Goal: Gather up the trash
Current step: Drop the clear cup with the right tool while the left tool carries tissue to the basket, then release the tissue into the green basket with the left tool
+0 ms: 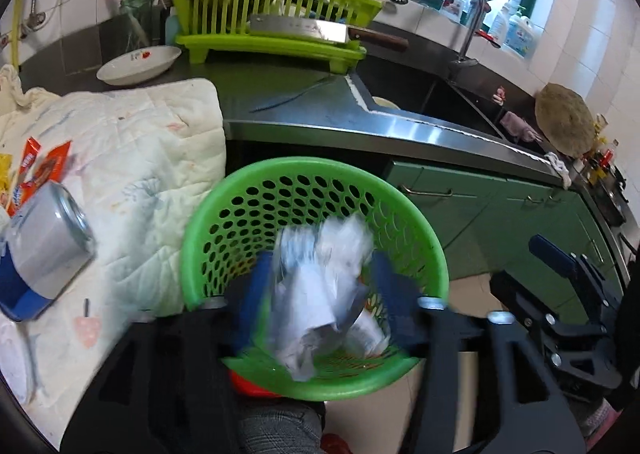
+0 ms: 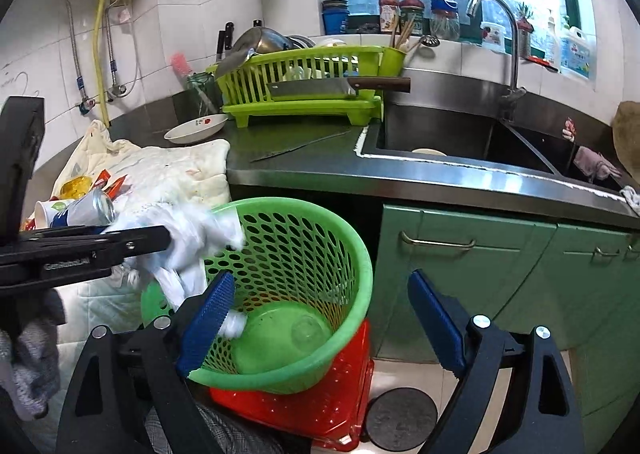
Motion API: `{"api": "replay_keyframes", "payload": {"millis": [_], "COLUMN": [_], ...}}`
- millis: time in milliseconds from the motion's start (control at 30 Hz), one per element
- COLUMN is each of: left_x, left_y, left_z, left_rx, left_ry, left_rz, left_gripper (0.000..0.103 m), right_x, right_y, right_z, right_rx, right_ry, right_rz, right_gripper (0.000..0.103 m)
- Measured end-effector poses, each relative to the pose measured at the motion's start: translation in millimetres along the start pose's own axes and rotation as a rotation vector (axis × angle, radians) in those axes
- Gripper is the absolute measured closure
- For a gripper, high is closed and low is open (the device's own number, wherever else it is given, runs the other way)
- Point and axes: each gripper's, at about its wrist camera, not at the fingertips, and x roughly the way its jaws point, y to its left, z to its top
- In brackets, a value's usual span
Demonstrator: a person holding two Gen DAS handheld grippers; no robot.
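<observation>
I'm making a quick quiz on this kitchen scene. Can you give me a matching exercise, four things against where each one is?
Things:
1. cleaver
2. white bowl
3. drink can
4. crumpled white plastic

Places:
A. lying on the quilted cloth
B. over the mouth of the green basket
C. across the front of the lime dish rack
D. on the counter left of the dish rack

Pairs: 1-C, 2-D, 3-A, 4-B
</observation>
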Motion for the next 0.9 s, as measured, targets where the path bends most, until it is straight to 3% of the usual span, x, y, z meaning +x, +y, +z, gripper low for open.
{"api": "replay_keyframes", "payload": {"millis": [367, 800, 900], "left_x": [-27.5, -126.1, -149.4], "left_y": [17.6, 71.3, 82.0], "left_z": [-5.9, -48.2, -59.5], "left_rx": [-0.037, -0.041, -0.01], "left_ry": [-0.04, -0.083, -0.086], "left_rz": [0.018, 0.162, 0.19], "left_gripper": [0.034, 0.03, 0.022], "right_x": [-1.2, -6.9, -7.4], "right_y": [8.9, 69.8, 84.3], "right_z": [2.1, 13.3, 15.5], "right_rx": [-0.011, -0.097, -0.112], "right_ry": [0.007, -0.006, -0.007], "right_rz": [0.013, 0.13, 0.166], "right_gripper": [0.017, 0.015, 0.014]}}
